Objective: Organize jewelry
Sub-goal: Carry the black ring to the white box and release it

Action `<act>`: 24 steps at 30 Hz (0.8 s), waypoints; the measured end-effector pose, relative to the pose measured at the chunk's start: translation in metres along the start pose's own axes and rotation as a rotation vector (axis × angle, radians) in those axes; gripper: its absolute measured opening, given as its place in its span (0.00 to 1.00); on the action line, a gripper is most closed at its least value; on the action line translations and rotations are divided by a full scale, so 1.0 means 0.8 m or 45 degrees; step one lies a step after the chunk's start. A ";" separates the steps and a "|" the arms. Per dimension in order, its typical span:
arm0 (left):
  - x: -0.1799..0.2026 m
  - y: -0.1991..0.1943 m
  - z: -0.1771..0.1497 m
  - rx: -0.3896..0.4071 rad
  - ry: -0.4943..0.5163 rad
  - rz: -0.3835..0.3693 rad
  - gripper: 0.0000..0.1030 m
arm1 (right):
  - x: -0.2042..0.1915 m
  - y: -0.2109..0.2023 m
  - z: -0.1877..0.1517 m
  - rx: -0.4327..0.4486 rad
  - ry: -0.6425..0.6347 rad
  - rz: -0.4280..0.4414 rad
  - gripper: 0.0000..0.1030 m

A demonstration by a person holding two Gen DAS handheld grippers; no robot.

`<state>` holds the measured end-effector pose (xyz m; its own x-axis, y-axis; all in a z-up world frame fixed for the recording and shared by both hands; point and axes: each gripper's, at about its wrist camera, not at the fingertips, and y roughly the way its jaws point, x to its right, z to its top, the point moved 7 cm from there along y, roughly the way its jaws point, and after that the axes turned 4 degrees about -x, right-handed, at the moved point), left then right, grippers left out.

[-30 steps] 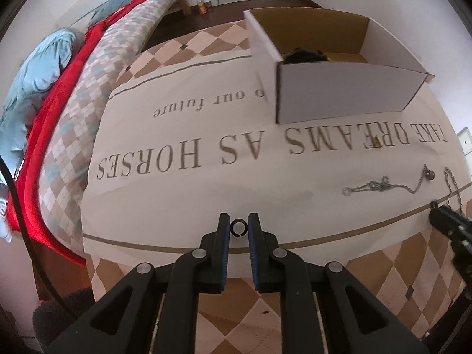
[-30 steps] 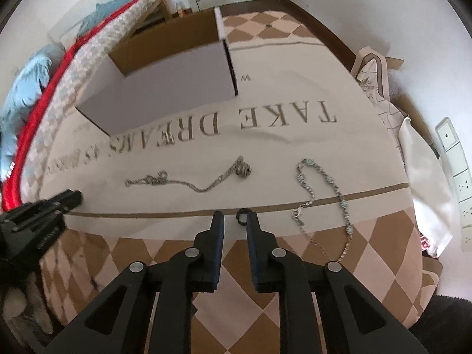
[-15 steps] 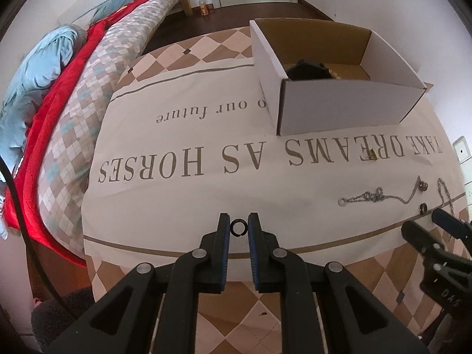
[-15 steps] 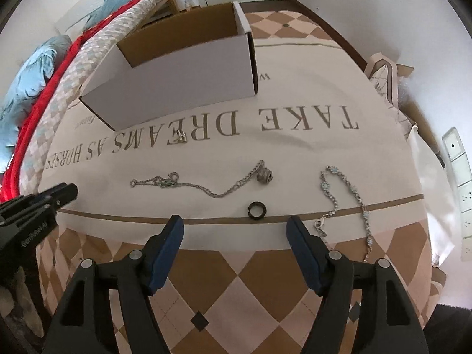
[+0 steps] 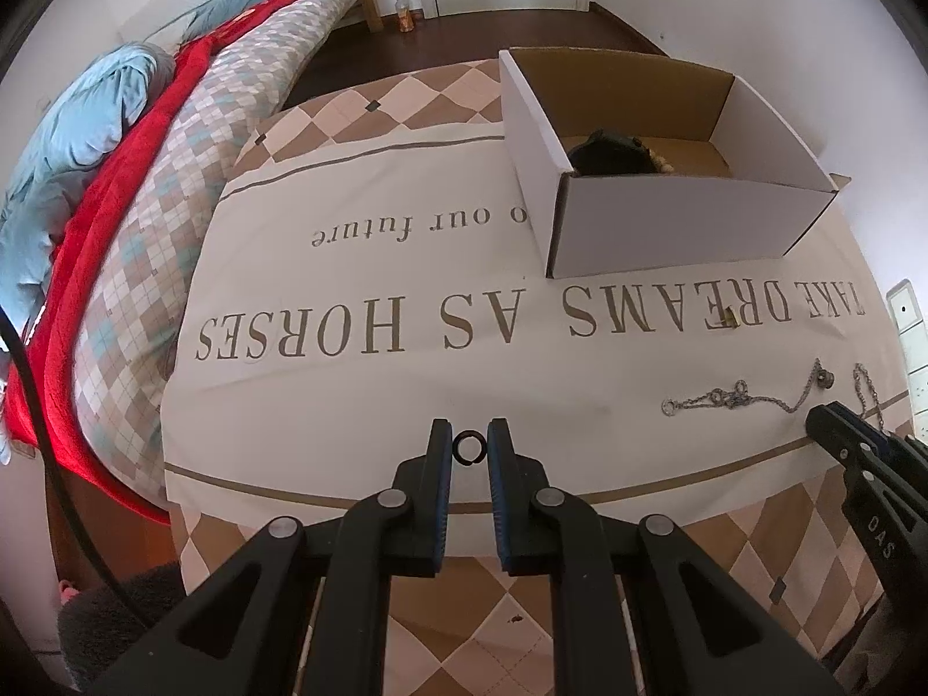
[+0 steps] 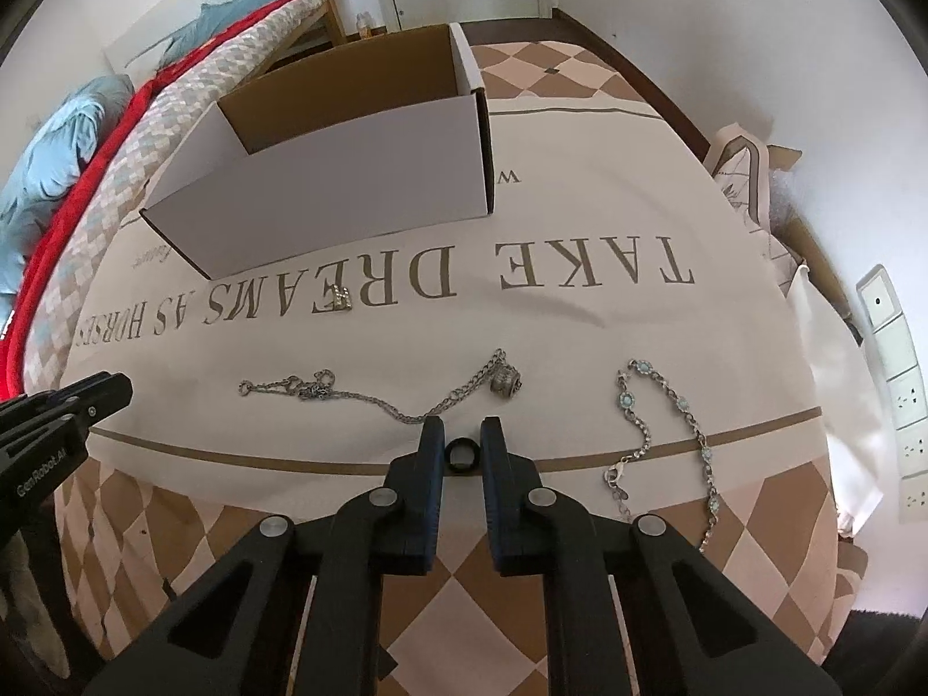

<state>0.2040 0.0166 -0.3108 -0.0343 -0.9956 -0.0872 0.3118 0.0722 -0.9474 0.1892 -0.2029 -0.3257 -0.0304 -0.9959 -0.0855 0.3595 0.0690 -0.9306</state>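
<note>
My left gripper (image 5: 470, 441) is shut on a small black ring (image 5: 470, 435), held just above the printed cloth (image 5: 377, 394). In the right wrist view my right gripper (image 6: 462, 435) has its jaws closing, and both pads touch a second black ring (image 6: 463, 471) at the cloth's brown stripe. Just beyond it lie a silver chain (image 6: 371, 400) with a round charm (image 6: 506, 380) and a bracelet with pale blue stones (image 6: 681, 406). A small sparkly piece (image 6: 342, 297) rests on the lettering. The open white box (image 5: 667, 226) stands further back with a dark item (image 5: 609, 153) inside.
A bed with a checked quilt, red blanket (image 5: 98, 214) and blue cover runs along the left. Bags and cardboard (image 6: 754, 185) sit off the right edge, near wall sockets (image 6: 893, 359). The right gripper (image 5: 835, 429) shows at the left wrist view's right edge.
My right gripper opened wide, leaving its ring lying on the cloth, then closed on the ring again. The left gripper kept still with its ring held.
</note>
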 end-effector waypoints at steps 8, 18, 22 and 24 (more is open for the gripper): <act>0.003 -0.029 0.015 0.051 -0.015 -0.035 0.09 | 0.009 -0.047 0.018 0.110 0.064 0.079 0.13; 0.027 -0.095 0.138 0.160 -0.060 -0.252 0.09 | -0.011 -0.106 0.142 0.260 0.100 0.276 0.13; 0.038 -0.082 0.189 0.091 -0.073 -0.354 0.09 | -0.011 -0.082 0.199 0.182 0.177 0.413 0.13; 0.041 -0.065 0.208 0.033 -0.079 -0.391 0.09 | -0.011 -0.063 0.220 0.116 0.218 0.470 0.13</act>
<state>0.3450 -0.0299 -0.2131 -0.0726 -0.9725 0.2215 0.3200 -0.2330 -0.9183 0.3353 -0.2076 -0.2158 -0.0358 -0.8805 -0.4727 0.4565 0.4064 -0.7915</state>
